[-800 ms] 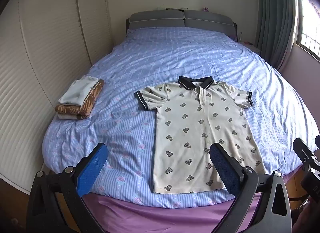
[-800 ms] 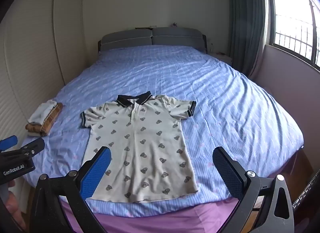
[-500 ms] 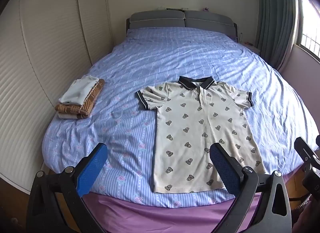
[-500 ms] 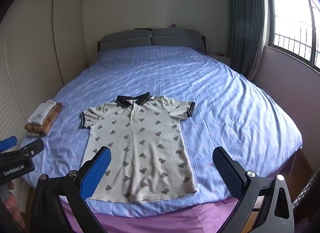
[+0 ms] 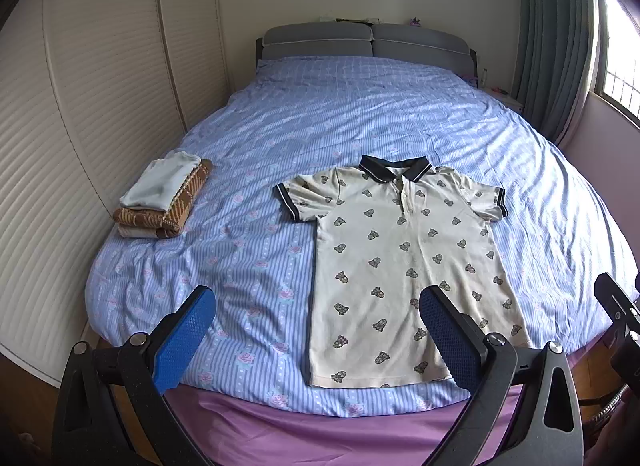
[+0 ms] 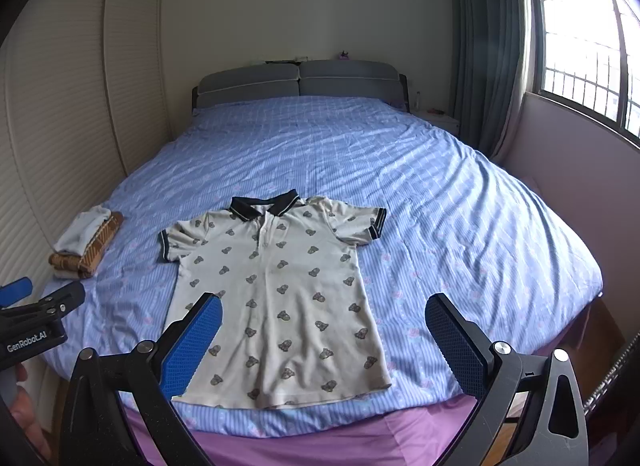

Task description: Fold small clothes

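Observation:
A cream polo shirt (image 5: pixel 404 262) (image 6: pixel 276 290) with a dark collar and small dark prints lies flat, face up, near the foot of the bed, its collar toward the headboard. My left gripper (image 5: pixel 316 302) hangs open above the bed's near edge, the shirt's left hem side between its blue pads, well above the cloth. My right gripper (image 6: pixel 324 302) is open too, above the shirt's lower right part. Neither holds anything. The left gripper's body (image 6: pixel 36 326) shows at the left edge of the right wrist view.
A blue striped sheet (image 5: pixel 360 113) covers the bed, with a purple layer (image 5: pixel 320 434) at the foot. A stack of folded clothes (image 5: pixel 164 197) (image 6: pixel 86 242) lies at the left edge. A louvered wardrobe (image 5: pixel 80 105) lines the left; curtains and a window (image 6: pixel 580 65) the right.
Both views have tipped down slightly, so the shirt sits a little higher in each frame. Nothing on the bed has moved and both grippers stay open.

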Action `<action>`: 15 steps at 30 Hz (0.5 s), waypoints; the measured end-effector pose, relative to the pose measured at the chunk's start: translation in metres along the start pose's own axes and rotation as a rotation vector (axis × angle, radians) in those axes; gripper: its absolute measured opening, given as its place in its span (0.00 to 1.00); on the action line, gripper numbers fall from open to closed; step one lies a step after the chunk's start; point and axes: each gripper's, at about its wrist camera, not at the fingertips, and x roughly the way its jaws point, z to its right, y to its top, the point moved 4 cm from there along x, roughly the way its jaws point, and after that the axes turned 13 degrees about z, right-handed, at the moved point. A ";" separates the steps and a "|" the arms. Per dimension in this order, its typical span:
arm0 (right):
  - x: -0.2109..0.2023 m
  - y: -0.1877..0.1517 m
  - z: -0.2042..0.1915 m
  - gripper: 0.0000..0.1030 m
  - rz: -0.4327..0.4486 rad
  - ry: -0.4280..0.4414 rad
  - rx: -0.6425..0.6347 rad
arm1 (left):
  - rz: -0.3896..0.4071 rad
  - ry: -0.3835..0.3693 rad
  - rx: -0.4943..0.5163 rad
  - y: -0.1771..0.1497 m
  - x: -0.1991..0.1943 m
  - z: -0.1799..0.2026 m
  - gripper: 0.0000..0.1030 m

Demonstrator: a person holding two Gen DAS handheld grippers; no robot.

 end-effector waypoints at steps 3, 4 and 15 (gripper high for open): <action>0.000 0.000 0.000 0.99 -0.003 -0.001 0.001 | 0.005 0.002 0.002 0.000 0.000 0.000 1.00; 0.000 0.001 -0.001 1.00 -0.003 -0.002 0.000 | 0.006 0.003 0.002 0.001 0.000 -0.001 1.00; 0.000 0.001 -0.001 1.00 0.007 -0.008 0.001 | 0.007 0.003 0.002 0.001 0.000 -0.002 1.00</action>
